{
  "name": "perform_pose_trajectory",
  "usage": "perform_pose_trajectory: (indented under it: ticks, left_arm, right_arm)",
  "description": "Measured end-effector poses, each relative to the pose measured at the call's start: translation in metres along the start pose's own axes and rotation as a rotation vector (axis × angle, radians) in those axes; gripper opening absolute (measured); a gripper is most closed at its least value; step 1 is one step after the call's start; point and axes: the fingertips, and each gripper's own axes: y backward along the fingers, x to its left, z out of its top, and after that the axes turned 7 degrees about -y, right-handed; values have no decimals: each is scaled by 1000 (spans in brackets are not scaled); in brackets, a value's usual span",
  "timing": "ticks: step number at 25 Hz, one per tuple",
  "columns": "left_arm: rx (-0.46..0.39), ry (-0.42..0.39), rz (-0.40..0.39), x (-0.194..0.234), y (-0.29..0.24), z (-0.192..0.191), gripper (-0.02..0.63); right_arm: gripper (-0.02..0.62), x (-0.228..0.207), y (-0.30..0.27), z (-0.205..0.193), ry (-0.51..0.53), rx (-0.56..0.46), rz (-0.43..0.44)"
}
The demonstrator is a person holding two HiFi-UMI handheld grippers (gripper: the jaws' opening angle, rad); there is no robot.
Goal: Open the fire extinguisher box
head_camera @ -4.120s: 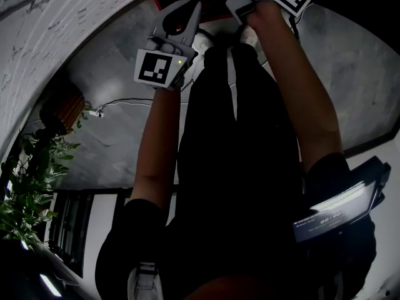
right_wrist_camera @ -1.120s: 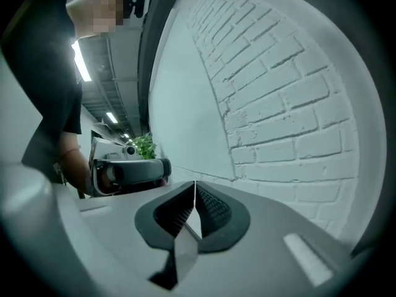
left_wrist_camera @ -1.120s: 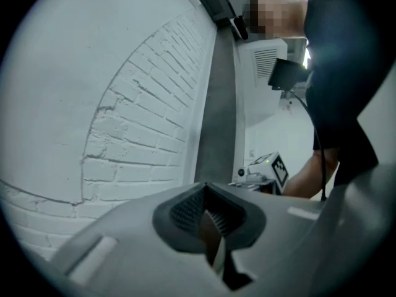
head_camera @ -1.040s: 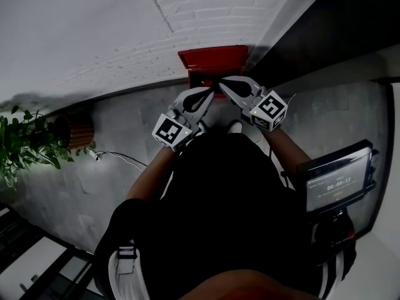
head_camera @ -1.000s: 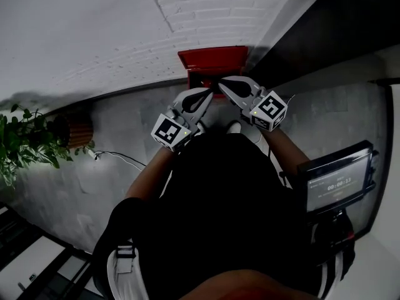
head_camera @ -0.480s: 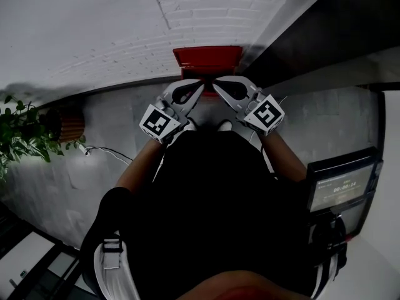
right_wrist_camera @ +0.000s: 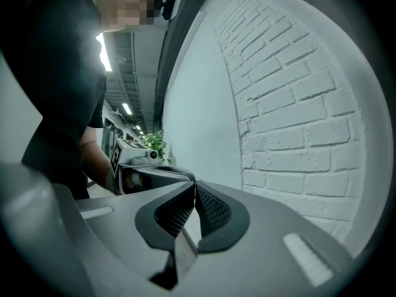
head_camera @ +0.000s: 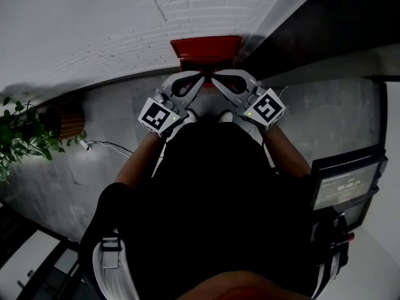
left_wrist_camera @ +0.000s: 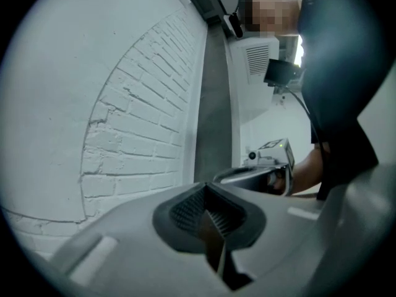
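Can see the red fire extinguisher box [head_camera: 206,47] at the foot of the white brick wall [head_camera: 112,24], just beyond both gripper tips. Looks shut, with the lid down, but too small and dark to say surely; cannot tell the contents. Holding the left gripper [head_camera: 200,75] and the right gripper [head_camera: 213,79] close before it, each with jaws pressed together on nothing.

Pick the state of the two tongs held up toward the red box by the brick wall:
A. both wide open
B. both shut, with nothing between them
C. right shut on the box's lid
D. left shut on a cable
B: in each gripper view, the pads of the left tongs and the right tongs meet with nothing between them, and both point toward the red box.
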Motion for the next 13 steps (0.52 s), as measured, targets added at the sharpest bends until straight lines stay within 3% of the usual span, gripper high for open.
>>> perform_pose_trajectory:
  ticks: [13]
  left_arm:
    - [-17,-8,16,-1,4,-9,2]
  right_arm:
    - [12,-2,1,-5,-27,5,-14]
